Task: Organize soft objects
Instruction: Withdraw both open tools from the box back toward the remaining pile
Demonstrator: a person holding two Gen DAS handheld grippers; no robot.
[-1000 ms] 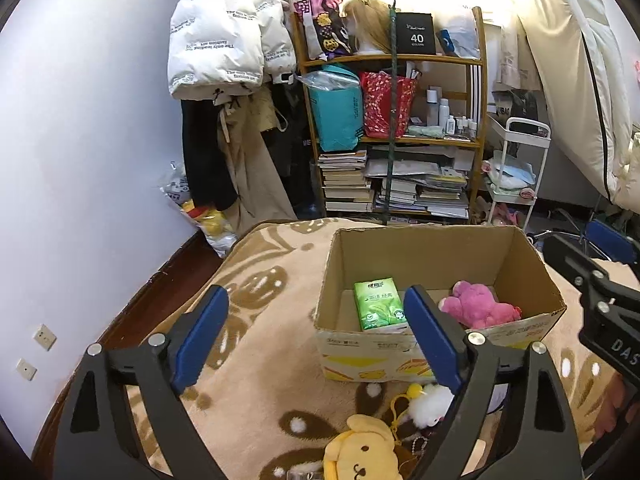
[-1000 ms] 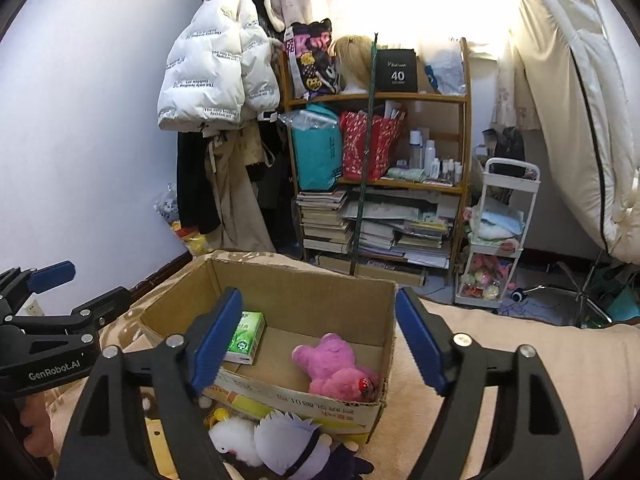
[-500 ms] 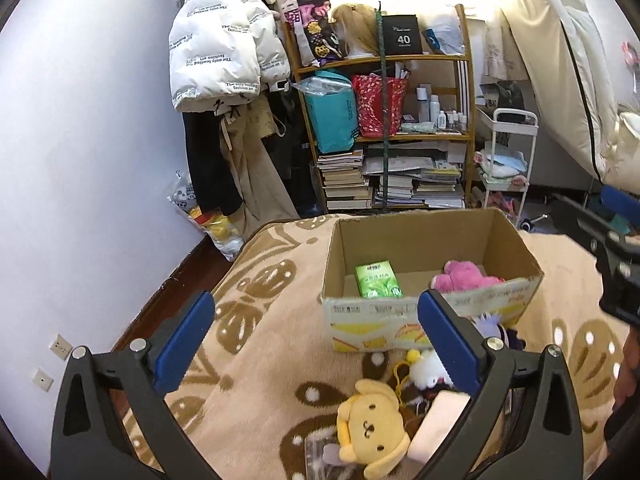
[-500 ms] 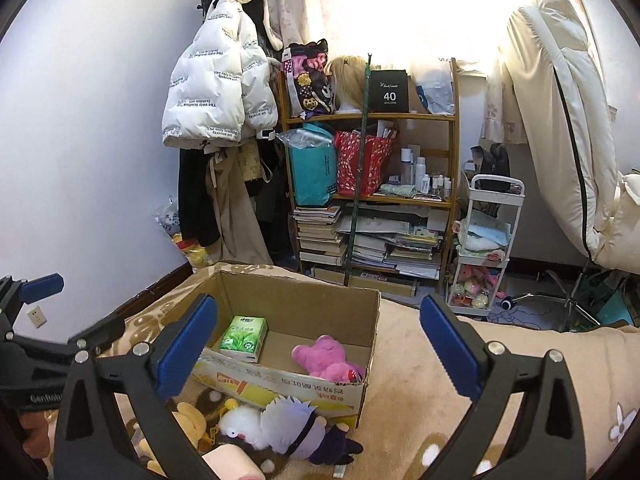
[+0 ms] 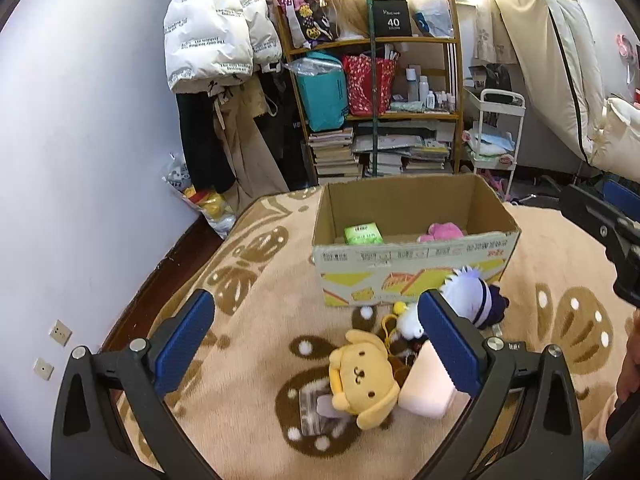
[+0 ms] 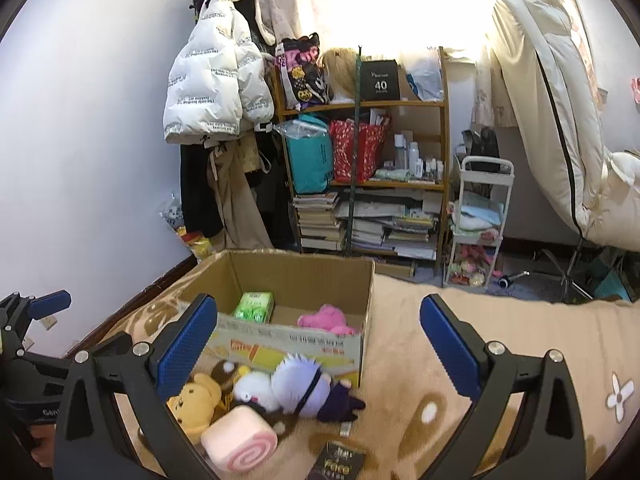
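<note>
box (image 5: 412,256) wall hides most of the pink toy (image 5: 444,231) at 2 o'clock inside; left gripper (image 5: 316,344) and right gripper (image 6: 318,344) both gape, holding nothing.

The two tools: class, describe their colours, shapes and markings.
The left tool and the right tool look alike: black, angular, triangulated frames with silver round bolts. Each finger carries a flat blue pad with a fine ribbed texture. The left tool's black body bears white lettering beginning "Gen". No cables or sleeves show.
</note>
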